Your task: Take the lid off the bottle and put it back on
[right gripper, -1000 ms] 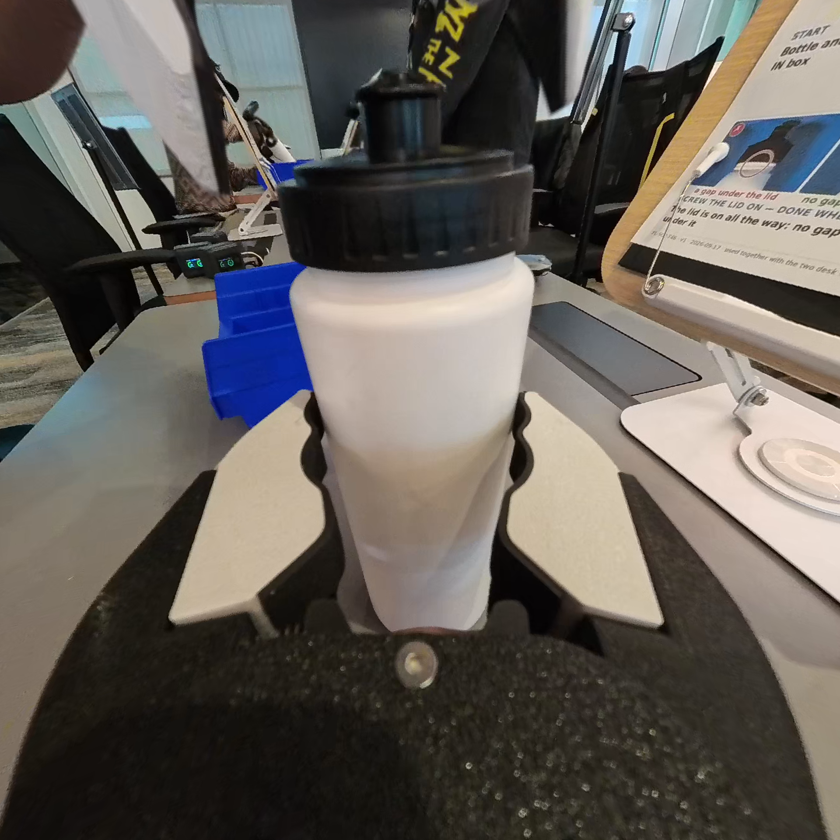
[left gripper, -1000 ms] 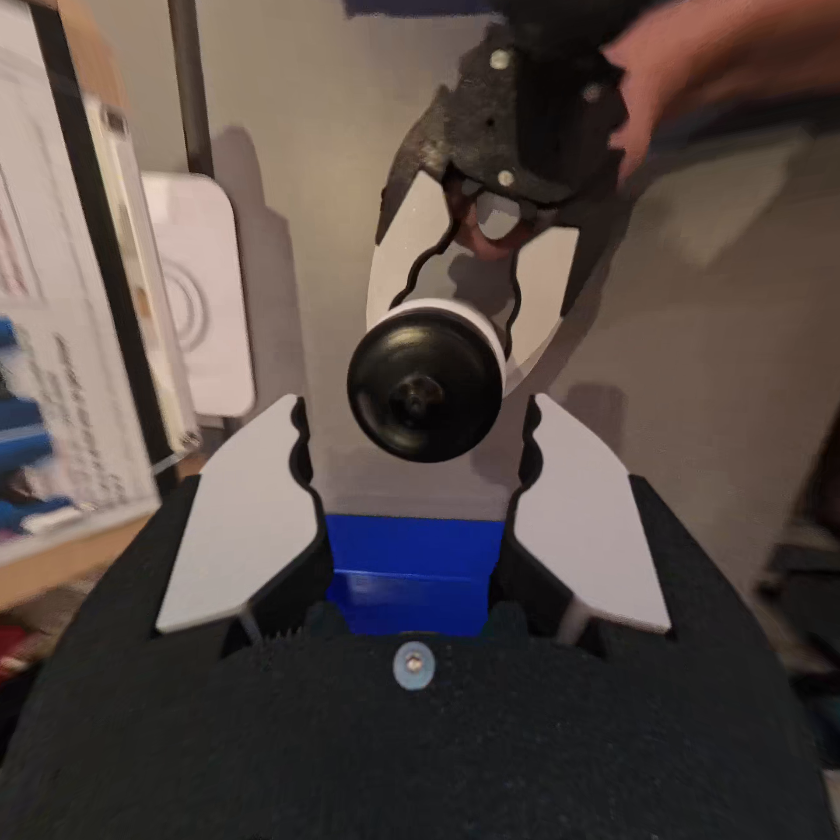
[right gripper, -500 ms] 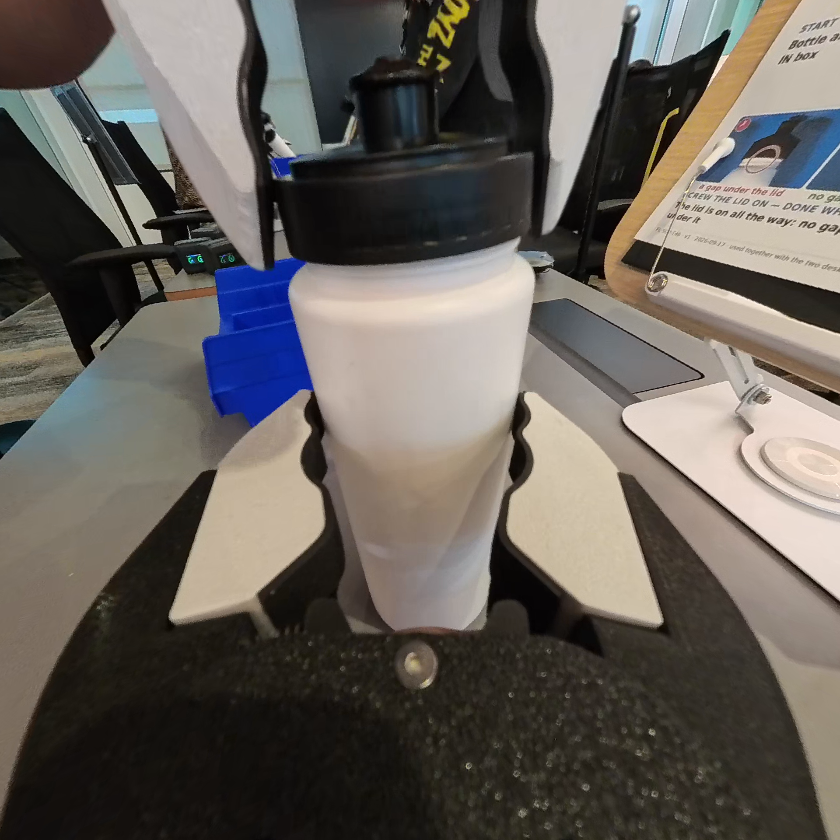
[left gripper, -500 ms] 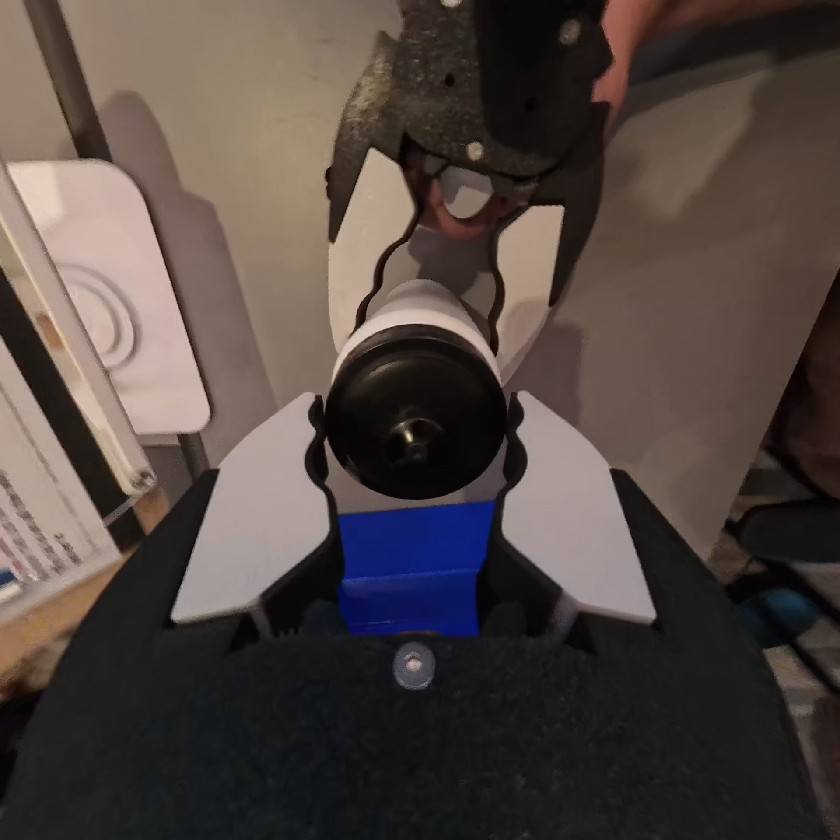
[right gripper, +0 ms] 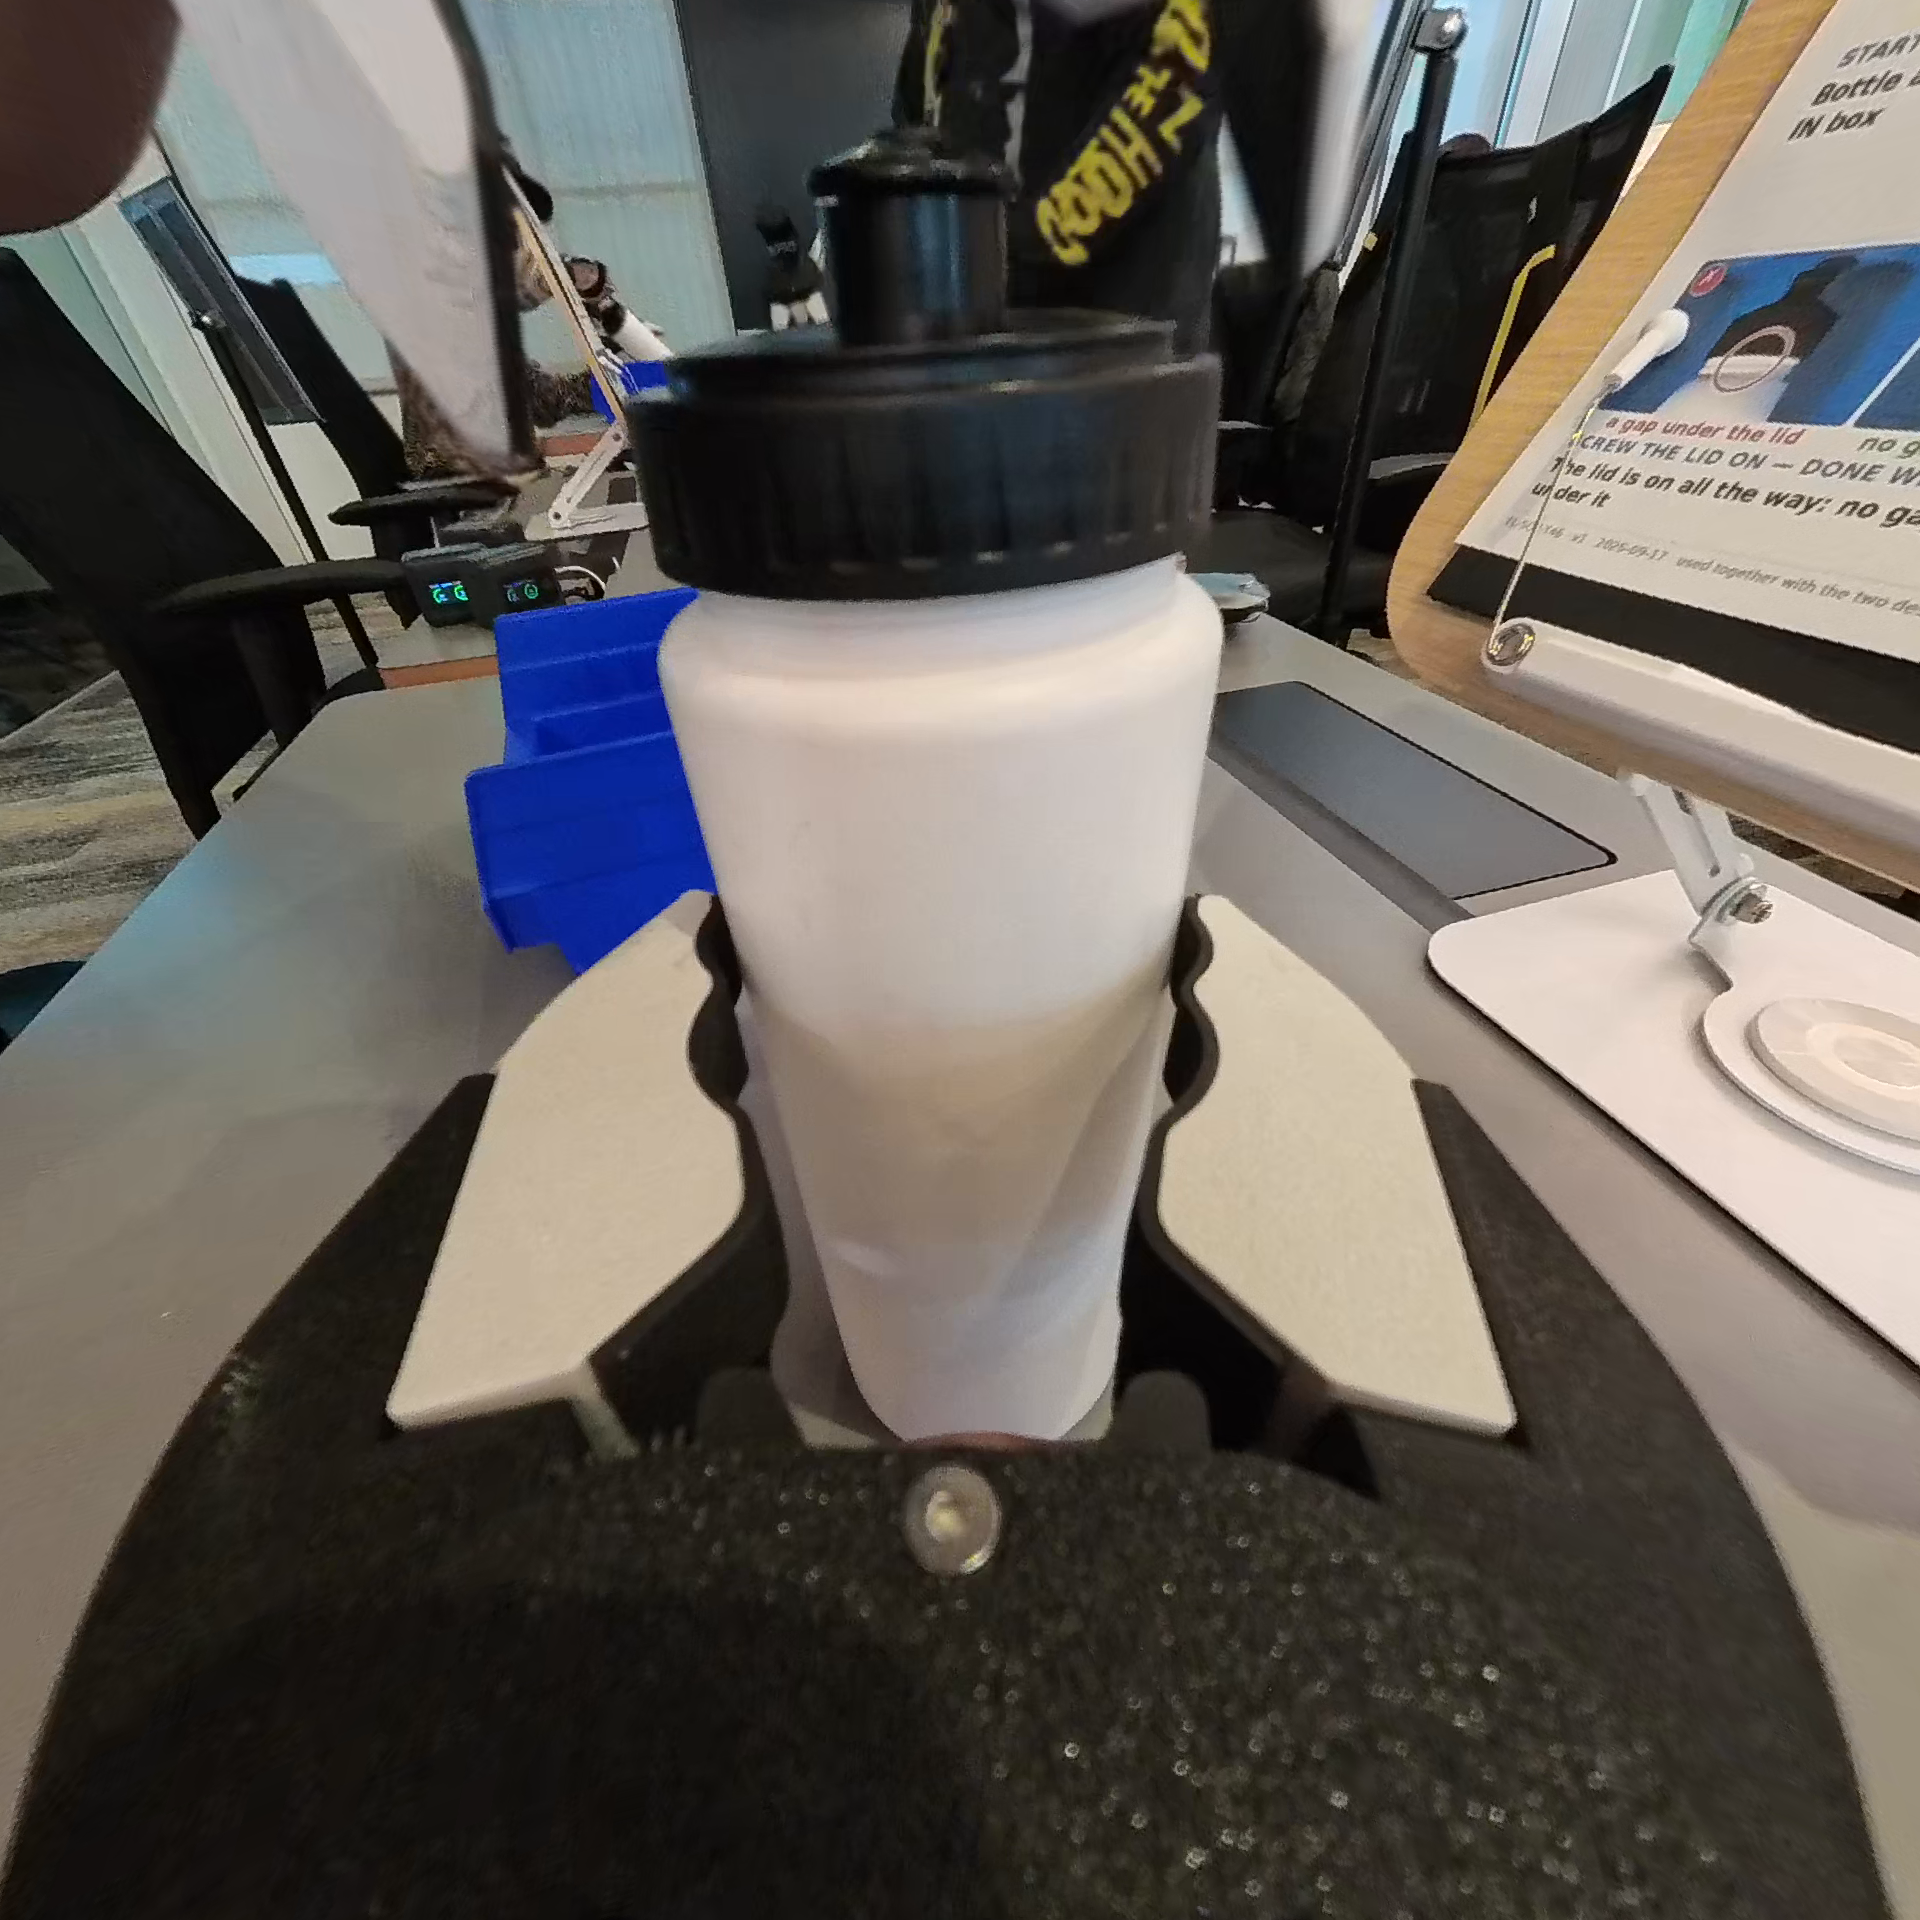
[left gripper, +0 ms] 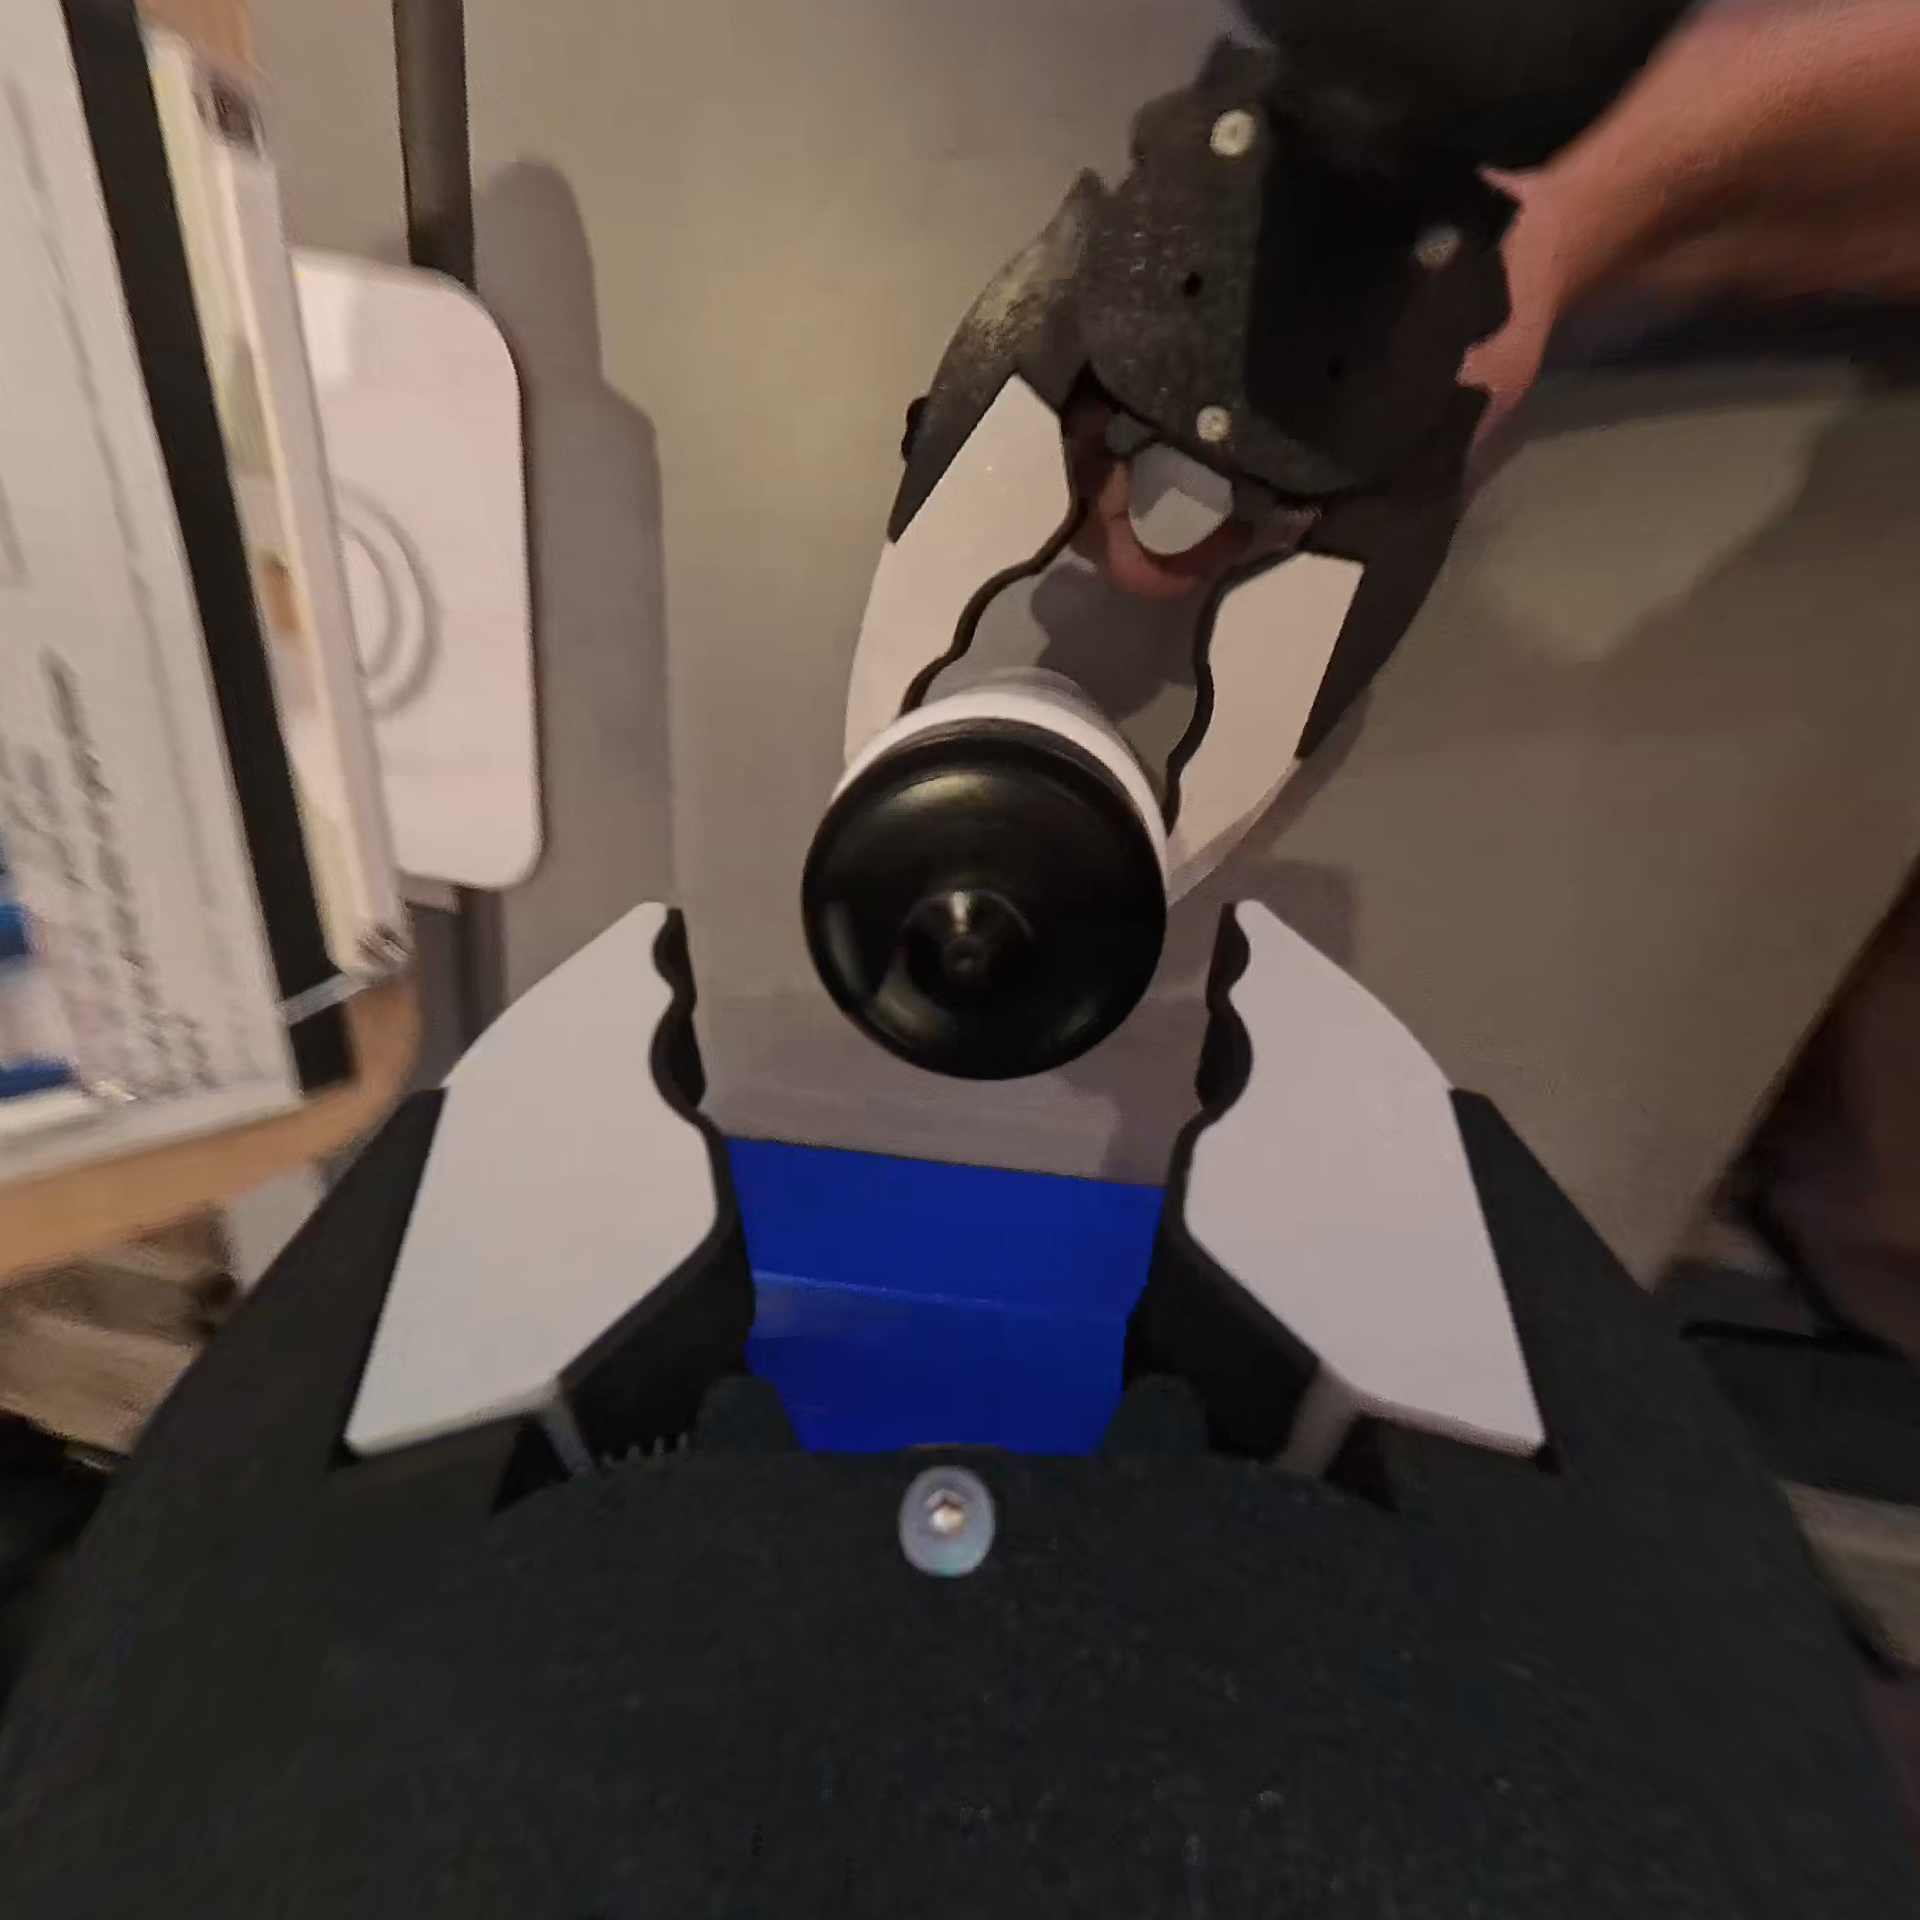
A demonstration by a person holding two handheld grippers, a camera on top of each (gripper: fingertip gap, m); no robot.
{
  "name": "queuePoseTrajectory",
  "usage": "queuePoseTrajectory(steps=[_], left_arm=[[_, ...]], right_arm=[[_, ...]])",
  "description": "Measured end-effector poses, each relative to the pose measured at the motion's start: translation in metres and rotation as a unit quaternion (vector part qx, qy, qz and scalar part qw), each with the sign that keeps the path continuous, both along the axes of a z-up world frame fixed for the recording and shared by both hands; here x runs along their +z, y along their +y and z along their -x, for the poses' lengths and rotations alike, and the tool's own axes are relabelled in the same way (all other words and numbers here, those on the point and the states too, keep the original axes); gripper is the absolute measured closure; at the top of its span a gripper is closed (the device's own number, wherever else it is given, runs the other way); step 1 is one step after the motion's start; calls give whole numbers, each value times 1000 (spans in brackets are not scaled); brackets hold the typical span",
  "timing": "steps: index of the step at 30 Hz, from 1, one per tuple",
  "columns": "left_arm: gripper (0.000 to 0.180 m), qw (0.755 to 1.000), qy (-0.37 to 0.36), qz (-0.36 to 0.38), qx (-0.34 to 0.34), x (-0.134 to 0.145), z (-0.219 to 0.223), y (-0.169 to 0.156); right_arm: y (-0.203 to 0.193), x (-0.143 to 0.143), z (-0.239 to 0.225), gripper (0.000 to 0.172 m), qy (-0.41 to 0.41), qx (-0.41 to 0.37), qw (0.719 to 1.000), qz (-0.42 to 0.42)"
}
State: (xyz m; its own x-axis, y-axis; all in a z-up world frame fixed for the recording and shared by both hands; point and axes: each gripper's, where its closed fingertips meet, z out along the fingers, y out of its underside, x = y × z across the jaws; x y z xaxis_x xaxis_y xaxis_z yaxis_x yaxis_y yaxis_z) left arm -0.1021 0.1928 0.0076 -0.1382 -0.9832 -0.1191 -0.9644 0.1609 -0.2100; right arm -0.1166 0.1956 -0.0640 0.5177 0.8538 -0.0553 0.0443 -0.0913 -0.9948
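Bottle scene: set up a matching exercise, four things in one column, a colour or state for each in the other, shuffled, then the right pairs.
1. lid
2. bottle
3. bin
4. left hand-held gripper

a. blue, on the table
b. open, clear of the lid
c. black, on the bottle
d. white, clamped by the right hand-held gripper

Pairs: 1-c, 2-d, 3-a, 4-b

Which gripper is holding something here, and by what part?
The right gripper grips the white bottle by its lower body. The left gripper is open around the black lid, touching nothing.
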Motion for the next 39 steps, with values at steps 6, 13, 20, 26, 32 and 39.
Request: queuePoseTrajectory(steps=[6,13,20,26,32,39], left_arm=[[91,989,28,18,-146,-14,5,-7],[105,993,56,69,-77,-19,5,-6],[105,974,40,72,210,-19,5,-7],[103,982,56,35,179,-19,9,-10],[85,997,53,17,60,-7,12,-7],[96,990,80,35,-107,-11,17,-8]], right_arm=[[0,0,0,92,-1,1,1000,0],[0,-1,1,92,-3,1,1000,1],[-1,-1,1,92,-4,1,1000,0],[-2,-2,2,92,-7,3,1000,-1],[-1,-1,2,92,-2,3,1000,1],[-1,-2,2,92,-3,3,1000,1]])
